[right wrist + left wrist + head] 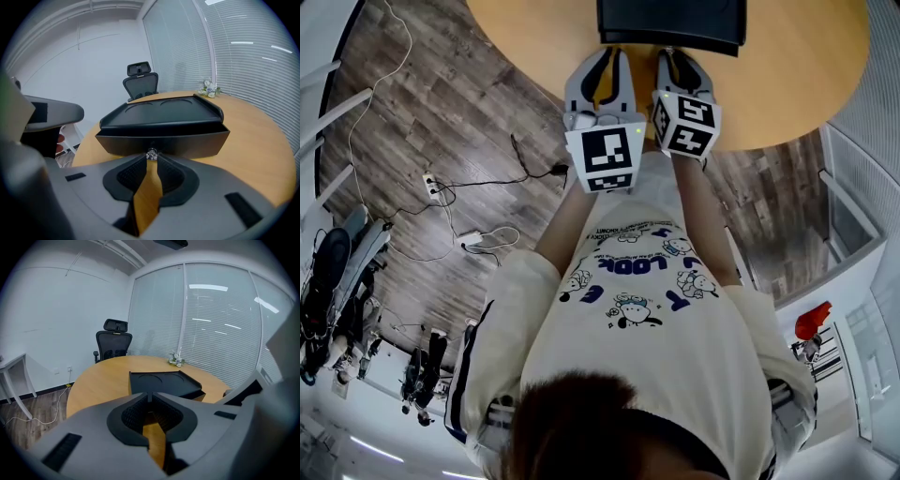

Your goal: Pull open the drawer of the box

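At right fingers' [131, 173] tips — small knob [151, 154], barely discernible.

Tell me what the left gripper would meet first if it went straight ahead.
Most likely the black box, near the left end of its front; how far ahead is unclear.

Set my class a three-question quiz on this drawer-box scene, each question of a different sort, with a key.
1. What do the right tongs pinch?
A) the small clear knob on the black drawer
B) the flowers
C) a floor cable
2. True or false: the left tongs are shut with nothing between them.
3. Fill in: beyond the round wooden table stands a black office ____.
Key: 1 A; 2 true; 3 chair.
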Tool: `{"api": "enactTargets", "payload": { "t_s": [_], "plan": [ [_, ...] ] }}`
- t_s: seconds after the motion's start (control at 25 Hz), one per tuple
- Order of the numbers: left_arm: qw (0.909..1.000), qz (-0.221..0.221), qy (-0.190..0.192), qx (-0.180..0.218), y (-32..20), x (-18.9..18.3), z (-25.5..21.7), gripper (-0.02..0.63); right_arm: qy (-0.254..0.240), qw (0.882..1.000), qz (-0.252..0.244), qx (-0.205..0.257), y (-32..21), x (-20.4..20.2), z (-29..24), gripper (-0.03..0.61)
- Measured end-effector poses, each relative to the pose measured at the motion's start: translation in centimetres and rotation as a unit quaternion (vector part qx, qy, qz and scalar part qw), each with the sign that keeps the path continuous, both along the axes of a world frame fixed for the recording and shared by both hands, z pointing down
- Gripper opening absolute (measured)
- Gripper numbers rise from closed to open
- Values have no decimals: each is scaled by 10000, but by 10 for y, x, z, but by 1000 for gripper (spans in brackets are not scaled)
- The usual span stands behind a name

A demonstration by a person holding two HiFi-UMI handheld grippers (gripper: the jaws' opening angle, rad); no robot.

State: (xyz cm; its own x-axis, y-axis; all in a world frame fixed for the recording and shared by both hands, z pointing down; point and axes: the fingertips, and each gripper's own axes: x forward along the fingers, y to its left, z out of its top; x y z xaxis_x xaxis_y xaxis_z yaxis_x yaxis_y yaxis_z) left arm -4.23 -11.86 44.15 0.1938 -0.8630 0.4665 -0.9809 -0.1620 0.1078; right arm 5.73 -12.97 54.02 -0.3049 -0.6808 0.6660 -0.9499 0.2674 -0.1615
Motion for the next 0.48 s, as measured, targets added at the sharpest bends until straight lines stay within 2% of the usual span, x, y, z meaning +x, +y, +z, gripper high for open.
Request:
{"api": "enactTargets", "payload": {
  "t_s": [0.48],
  "plan": [
    [9999, 120, 14, 2, 1, -7, -1, 38, 34, 10000, 28, -54, 14, -2, 2, 86]
  ]
}}
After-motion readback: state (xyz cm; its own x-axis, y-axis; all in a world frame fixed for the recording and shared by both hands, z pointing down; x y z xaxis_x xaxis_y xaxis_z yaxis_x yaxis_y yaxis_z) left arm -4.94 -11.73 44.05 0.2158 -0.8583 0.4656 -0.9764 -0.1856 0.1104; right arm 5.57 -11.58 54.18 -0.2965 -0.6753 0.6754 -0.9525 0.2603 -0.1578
